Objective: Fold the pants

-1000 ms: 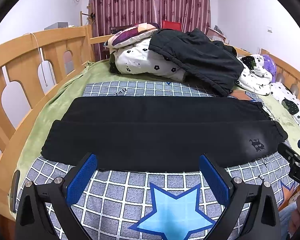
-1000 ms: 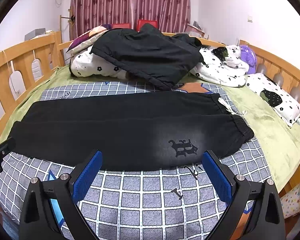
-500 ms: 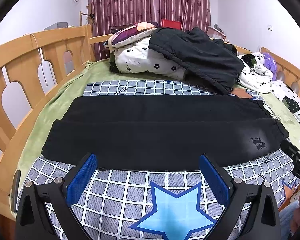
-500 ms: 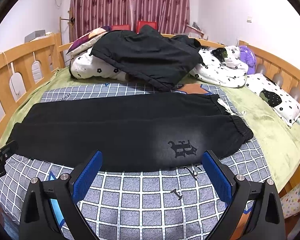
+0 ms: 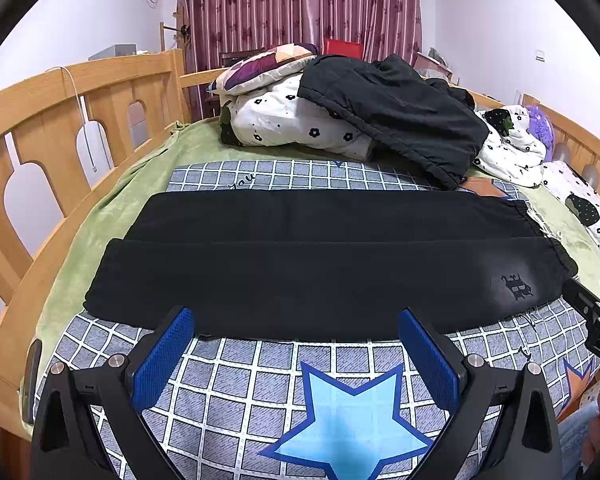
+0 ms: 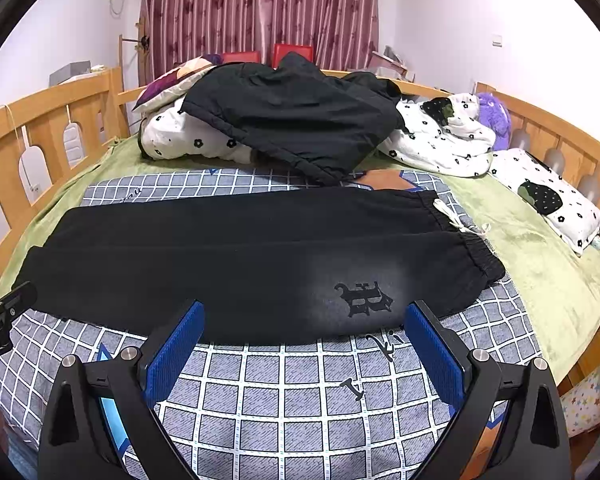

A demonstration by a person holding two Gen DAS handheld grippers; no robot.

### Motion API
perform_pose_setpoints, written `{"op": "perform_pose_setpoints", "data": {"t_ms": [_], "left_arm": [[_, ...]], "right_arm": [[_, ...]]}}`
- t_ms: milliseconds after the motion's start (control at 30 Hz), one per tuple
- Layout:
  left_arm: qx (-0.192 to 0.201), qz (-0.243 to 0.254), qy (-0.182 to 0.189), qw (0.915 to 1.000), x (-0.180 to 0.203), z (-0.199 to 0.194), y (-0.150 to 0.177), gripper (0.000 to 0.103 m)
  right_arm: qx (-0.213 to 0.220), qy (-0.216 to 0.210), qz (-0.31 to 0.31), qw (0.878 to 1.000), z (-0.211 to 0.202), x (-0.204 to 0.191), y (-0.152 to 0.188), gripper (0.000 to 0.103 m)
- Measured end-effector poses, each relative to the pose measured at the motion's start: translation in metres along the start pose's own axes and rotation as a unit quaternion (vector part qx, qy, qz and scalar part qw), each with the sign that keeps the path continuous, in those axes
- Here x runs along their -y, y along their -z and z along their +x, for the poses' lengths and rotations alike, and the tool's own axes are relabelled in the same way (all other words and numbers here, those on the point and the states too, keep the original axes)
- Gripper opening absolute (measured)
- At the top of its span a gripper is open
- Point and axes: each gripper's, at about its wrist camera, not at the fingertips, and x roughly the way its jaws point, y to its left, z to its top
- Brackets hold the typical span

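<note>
Black pants (image 5: 320, 264) (image 6: 252, 264) lie flat across a checked blanket, legs side by side, waistband with a white drawstring (image 6: 456, 220) at the right, cuffs at the left. A dark emblem (image 6: 364, 298) marks the near leg by the waist. My left gripper (image 5: 294, 322) hovers open just short of the near leg's edge, toward the cuff half. Over the waist half, my right gripper (image 6: 304, 316) is open too, its blue pads (image 6: 174, 354) apart with nothing between them. Each gripper's tip shows at the other view's edge.
A black jacket (image 6: 296, 120) lies on a pile of flowered bedding (image 5: 284, 120) behind the pants. More white bedding (image 6: 440, 140) and a pillow (image 6: 552, 200) sit at the right. Wooden rails (image 5: 60, 120) fence the bed. The checked blanket (image 6: 300, 392) with a blue star (image 5: 352, 428) lies nearest me.
Both grippers have drawn back and up very slightly, so the pants sit a little farther off. The pants have not moved and both grippers stay open.
</note>
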Motion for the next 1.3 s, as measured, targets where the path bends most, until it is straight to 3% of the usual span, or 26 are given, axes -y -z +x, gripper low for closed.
{"op": "perform_pose_setpoints", "data": {"t_ms": [1100, 1300], "left_arm": [[0.006, 0.006, -0.003, 1.0, -0.002, 0.003, 0.004, 0.103], [-0.012, -0.013, 0.027, 0.9995, -0.018, 0.022, 0.015, 0.102]], "right_arm": [[0.015, 0.005, -0.01, 1.0, -0.003, 0.011, 0.002, 0.099], [0.03, 0.007, -0.026, 0.999, 0.001, 0.02, 0.011, 0.099]]}}
